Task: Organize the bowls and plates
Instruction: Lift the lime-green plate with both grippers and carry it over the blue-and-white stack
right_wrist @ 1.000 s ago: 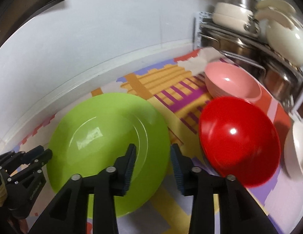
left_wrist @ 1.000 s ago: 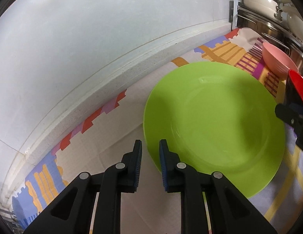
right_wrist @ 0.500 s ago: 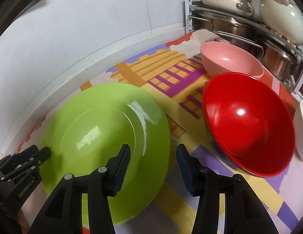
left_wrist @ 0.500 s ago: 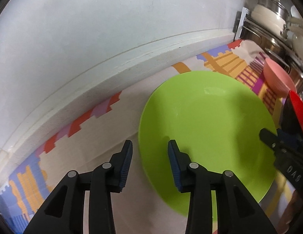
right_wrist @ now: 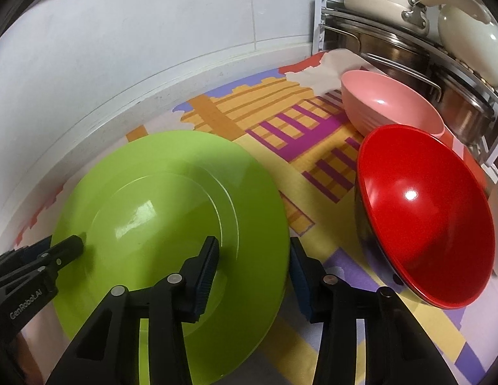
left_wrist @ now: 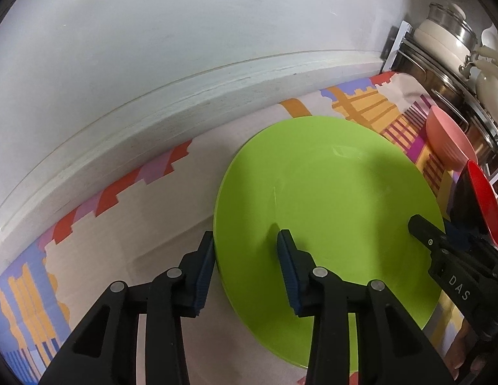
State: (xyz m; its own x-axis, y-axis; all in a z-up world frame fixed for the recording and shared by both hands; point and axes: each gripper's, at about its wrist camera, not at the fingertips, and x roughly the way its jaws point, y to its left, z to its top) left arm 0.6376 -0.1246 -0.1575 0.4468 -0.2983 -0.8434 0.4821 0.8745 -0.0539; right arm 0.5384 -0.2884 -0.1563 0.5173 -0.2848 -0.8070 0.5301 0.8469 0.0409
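1. White wall point(left_wrist: 184, 48) and a pale ledge back a counter covered by a patterned cloth point(right_wrist: 281, 118) of orange, purple, yellow and red blocks.
2. On that cloth lies a lime-green plate point(left_wrist: 329, 199), seen from both wrist cameras point(right_wrist: 159, 199), near the ledge.
3. From the plate's left edge, the left gripper point(left_wrist: 245, 253) stands with its fingers spread: one blue-padded finger sits just outside the rim, the other over the plate's surface, so the rim lies between them.
4. At the opposite edge, the right gripper point(right_wrist: 253, 264) is likewise spread wide across the rim, one finger above the plate, the other beyond it over the cloth. Whether any pad touches the plate cannot be told.
5. Each gripper shows in the other's camera, black tips reaching over the plate's far side.
6. Right of the plate, apart from it, a red bowl point(right_wrist: 425, 215) with a dark outside sits on the cloth.
7. Behind the red bowl is a pink bowl point(right_wrist: 390, 102), its rim hidden where the two overlap.
8. At the far right corner, a rack point(right_wrist: 409, 48) holds steel pots and cream-coloured cookware.
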